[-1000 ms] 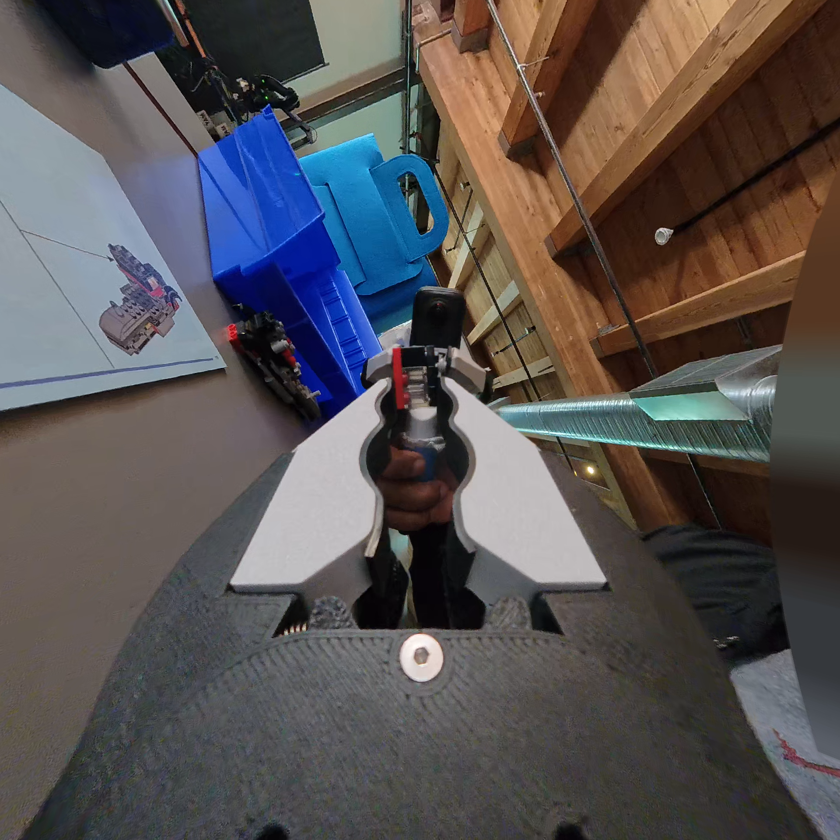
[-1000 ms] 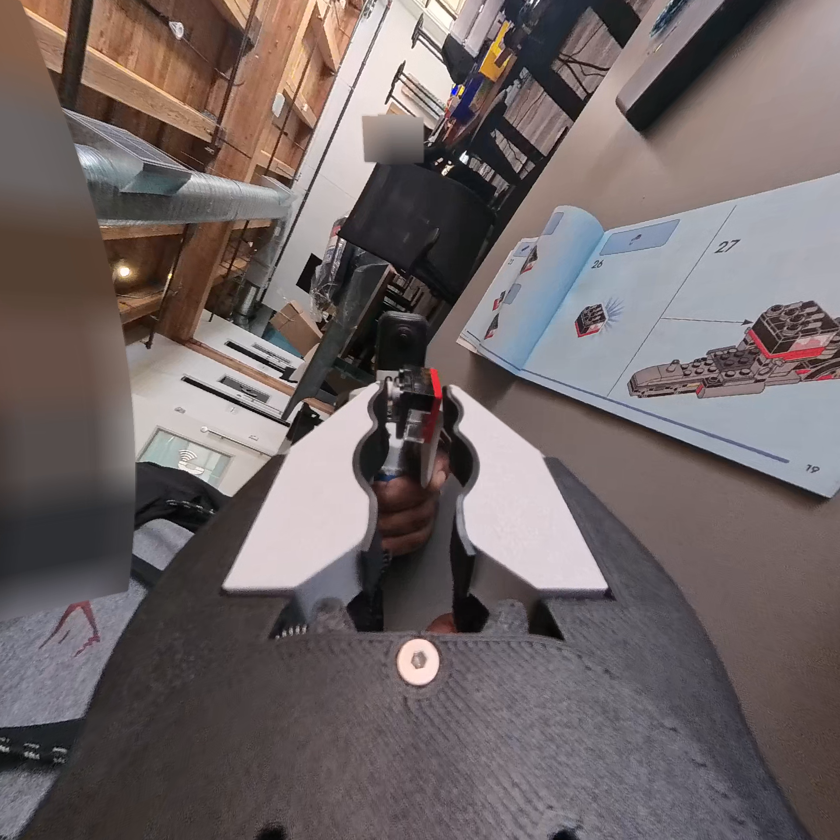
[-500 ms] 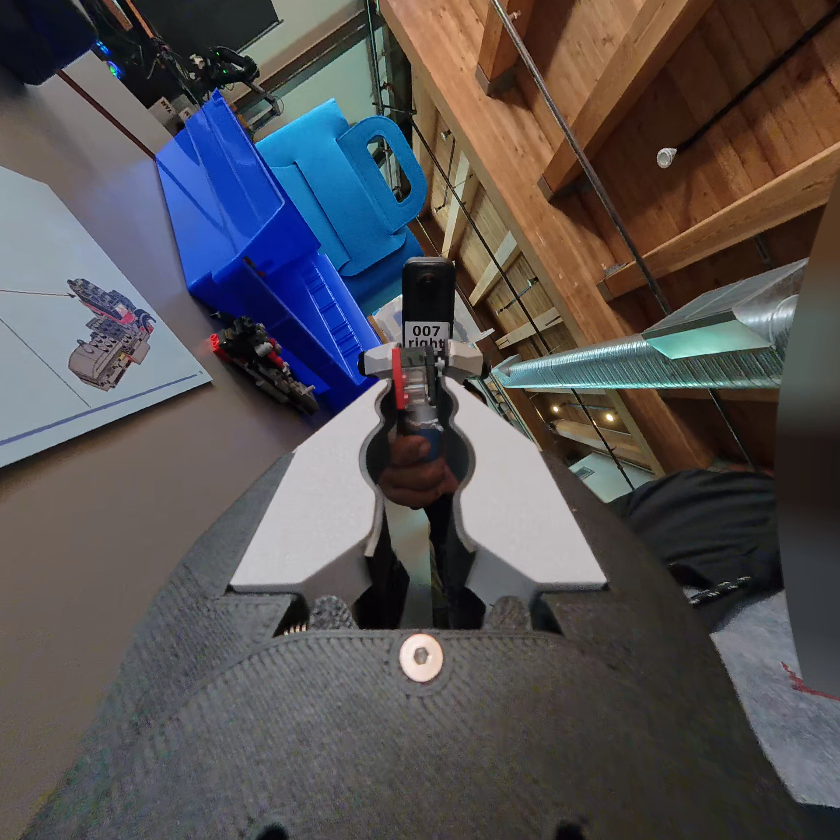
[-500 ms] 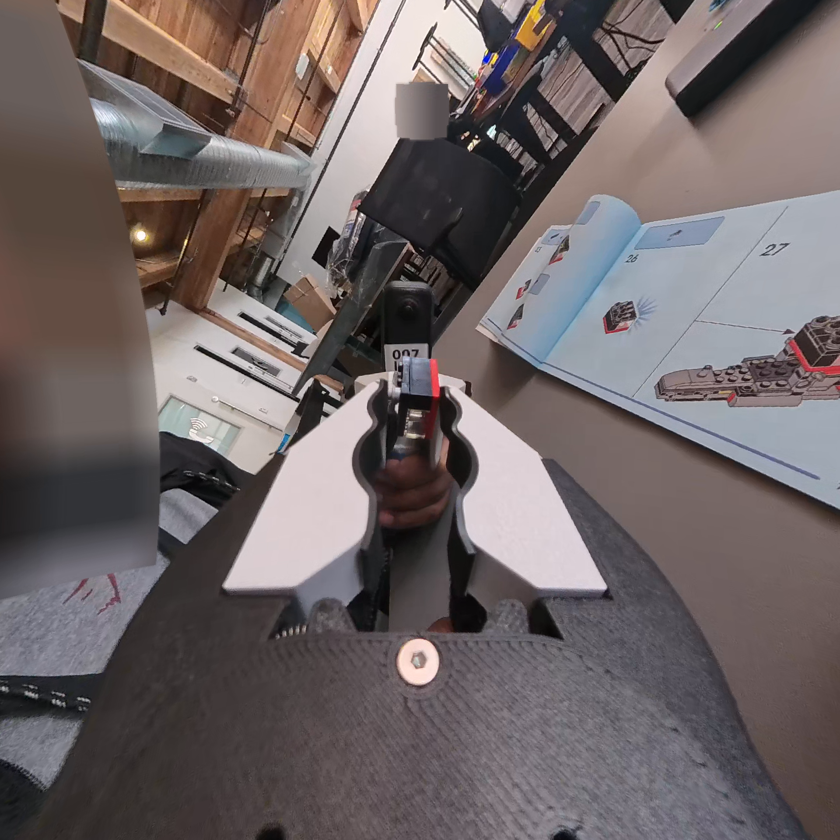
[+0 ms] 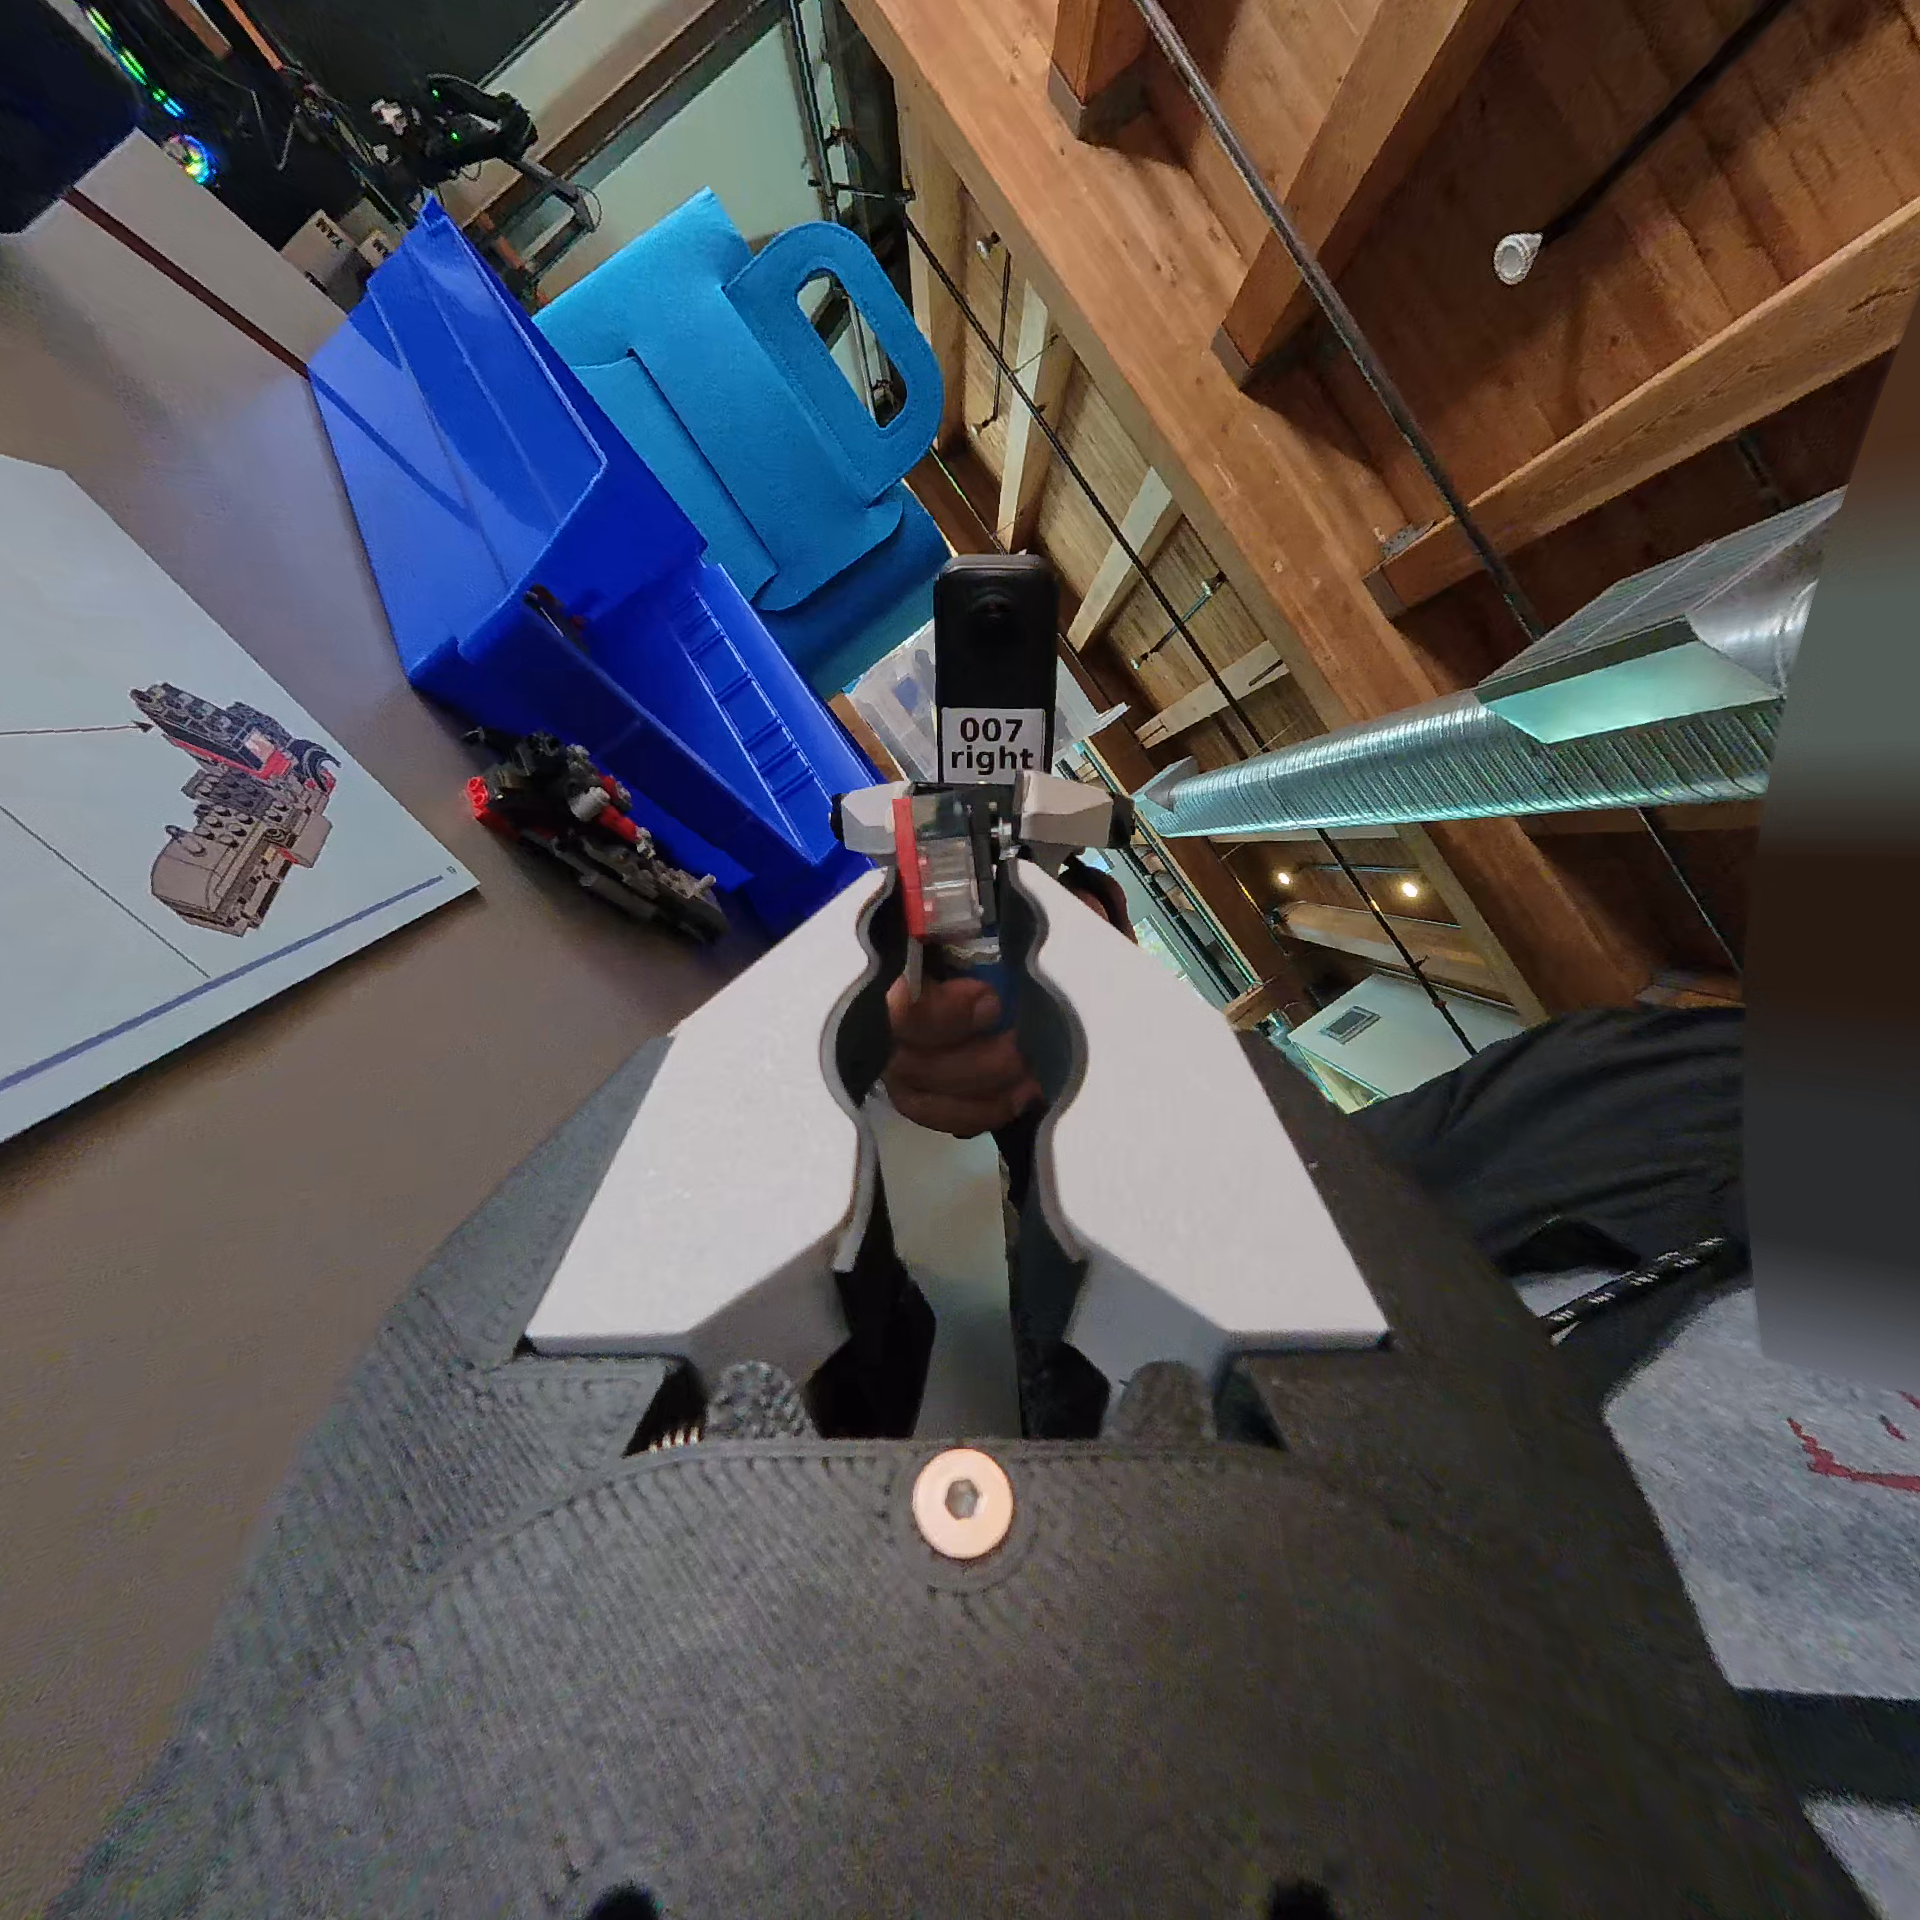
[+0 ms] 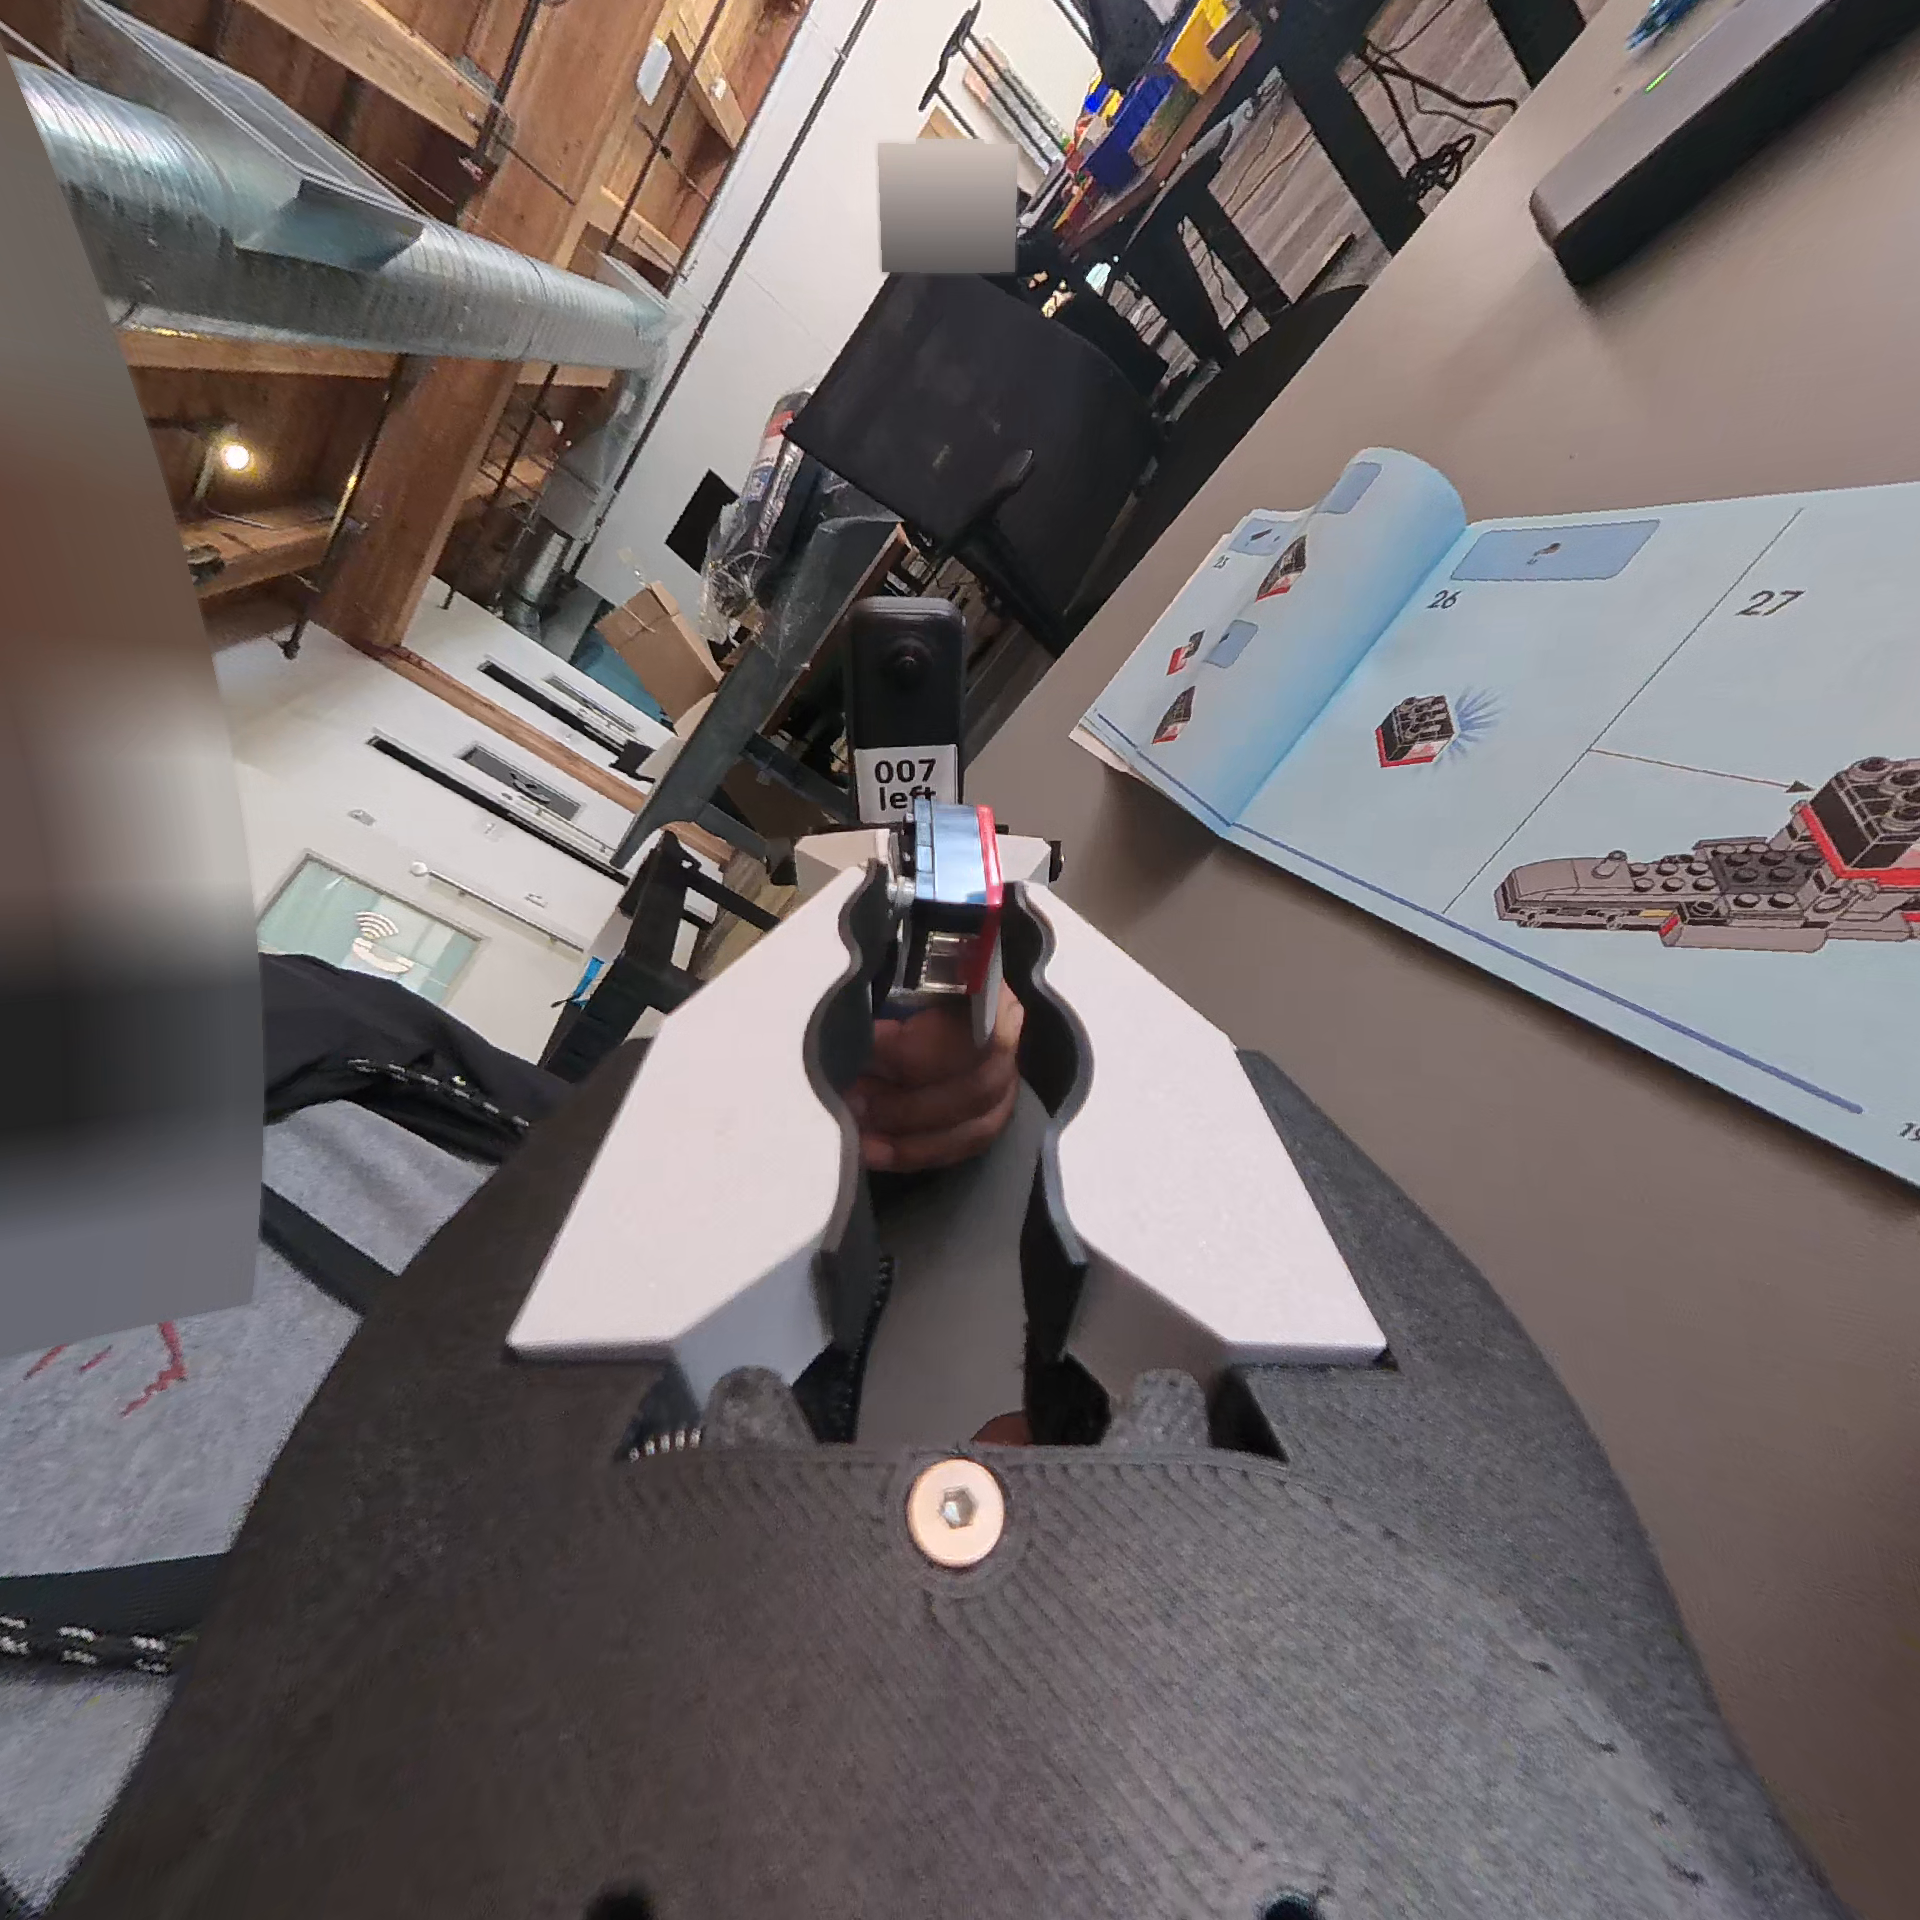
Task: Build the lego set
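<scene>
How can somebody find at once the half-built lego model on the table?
Look for the big blue bin on the brown table. The model lies on the table at the bin's foot, beside the open booklet. It is the only dark, long, studded thing there, with small red parts.

Blue bin (image 5: 499, 540), felt bag (image 5: 748, 374)

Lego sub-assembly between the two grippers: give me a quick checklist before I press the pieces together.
1. Left gripper shut on the small lego sub-assembly: ok.
2. Right gripper gripping the same sub-assembly: ok.
3. Pieces aligned stud to stud: cannot tell, too small.
4. Instruction booklet open and visible: ok.
5. Partly built model on table, clear of grippers: ok.
6. Blue bin contents: cannot tell.
</scene>
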`<move>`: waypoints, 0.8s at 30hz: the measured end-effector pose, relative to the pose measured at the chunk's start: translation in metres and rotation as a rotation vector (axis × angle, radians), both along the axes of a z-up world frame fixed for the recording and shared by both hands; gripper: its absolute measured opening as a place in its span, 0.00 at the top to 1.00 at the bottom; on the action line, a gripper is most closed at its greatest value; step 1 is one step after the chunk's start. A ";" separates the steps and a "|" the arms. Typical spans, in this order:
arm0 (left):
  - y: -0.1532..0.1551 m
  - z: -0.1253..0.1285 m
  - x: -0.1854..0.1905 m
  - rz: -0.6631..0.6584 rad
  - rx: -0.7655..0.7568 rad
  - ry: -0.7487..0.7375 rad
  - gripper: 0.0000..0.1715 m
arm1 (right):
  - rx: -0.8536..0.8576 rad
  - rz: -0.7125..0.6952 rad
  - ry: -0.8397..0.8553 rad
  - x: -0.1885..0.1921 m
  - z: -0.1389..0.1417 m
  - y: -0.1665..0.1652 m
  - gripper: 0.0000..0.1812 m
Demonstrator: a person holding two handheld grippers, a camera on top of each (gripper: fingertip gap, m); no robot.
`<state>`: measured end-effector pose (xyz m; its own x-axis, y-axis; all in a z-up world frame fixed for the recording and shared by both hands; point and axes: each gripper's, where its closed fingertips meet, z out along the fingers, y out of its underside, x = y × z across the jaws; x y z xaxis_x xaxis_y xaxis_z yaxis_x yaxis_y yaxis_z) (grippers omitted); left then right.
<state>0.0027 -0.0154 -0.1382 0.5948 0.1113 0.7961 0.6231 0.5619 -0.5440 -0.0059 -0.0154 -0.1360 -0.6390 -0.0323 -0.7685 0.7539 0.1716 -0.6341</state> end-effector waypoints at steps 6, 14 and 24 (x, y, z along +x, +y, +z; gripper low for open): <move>0.000 0.001 0.001 -0.009 0.015 -0.005 0.90 | -0.015 -0.001 -0.006 0.001 0.001 0.000 0.87; -0.001 0.000 -0.009 0.085 0.085 -0.057 0.90 | -0.072 -0.178 0.184 -0.017 0.010 0.013 0.73; 0.000 -0.020 -0.018 0.277 -0.170 -0.070 0.90 | 0.170 -0.342 0.892 -0.012 -0.005 0.014 0.85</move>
<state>-0.0155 -0.0152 -0.1579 0.4675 0.3961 0.7903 0.4983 0.6203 -0.6057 -0.0178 -0.0013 -0.1411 -0.9436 0.3301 0.0258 0.0343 0.1751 -0.9840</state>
